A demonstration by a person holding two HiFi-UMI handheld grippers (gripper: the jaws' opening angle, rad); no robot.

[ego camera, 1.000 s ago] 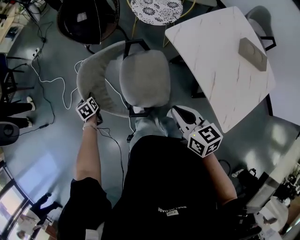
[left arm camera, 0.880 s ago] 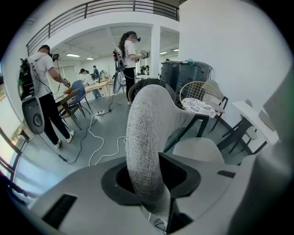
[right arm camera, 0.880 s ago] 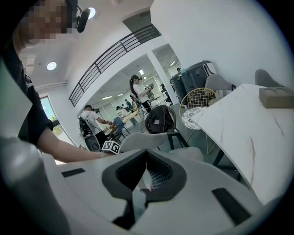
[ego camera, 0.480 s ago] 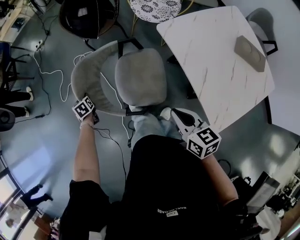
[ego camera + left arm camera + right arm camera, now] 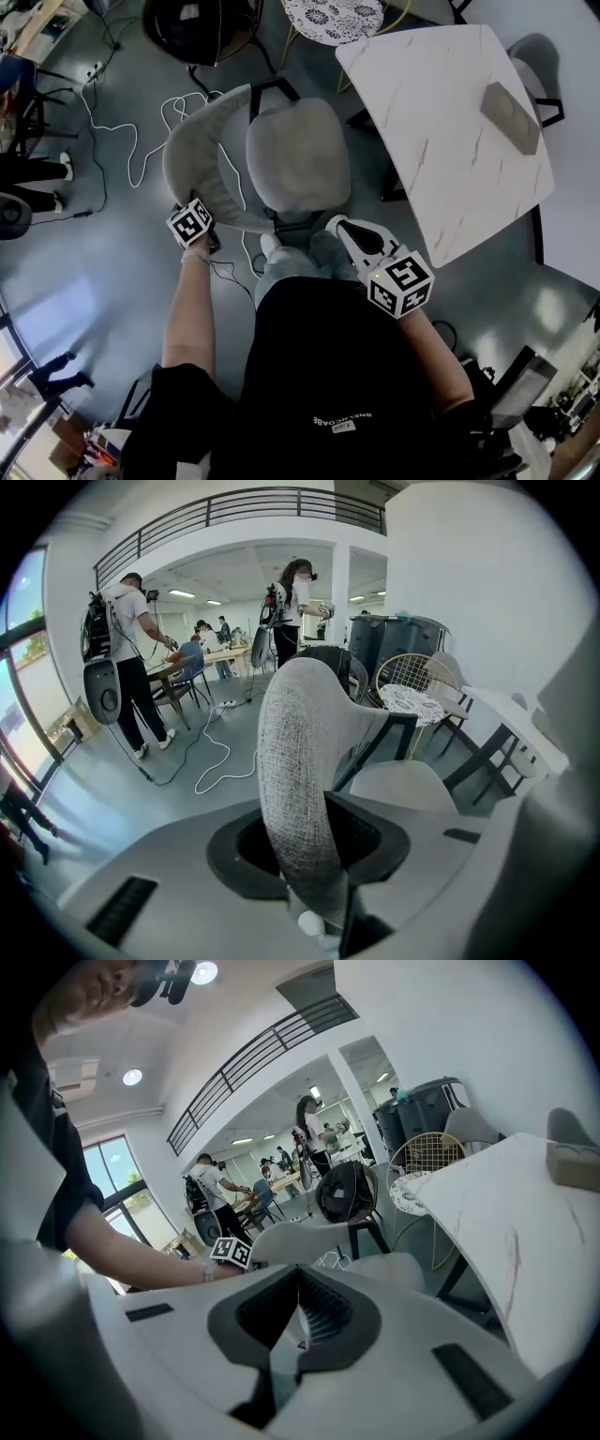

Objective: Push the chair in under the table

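Chair (image 5: 298, 155) upright, just left of table (image 5: 450, 122) in head view; seat not yet under tabletop, narrow gap to table edge.

Left gripper (image 5: 311, 855) clamped on backrest (image 5: 199, 150), at end nearest person, on chair's side away from table.

Right gripper (image 5: 339, 227) jaws together, holding nothing, near seat corner beside table.

Step, judged: shove chair toward table.
- Push level through backrest, no twisting.
- Steady seat with right gripper.
- Keep seat square so it slides under without catching table.

Chair faces table. Backrest arc runs roughly parallel to table's near edge.
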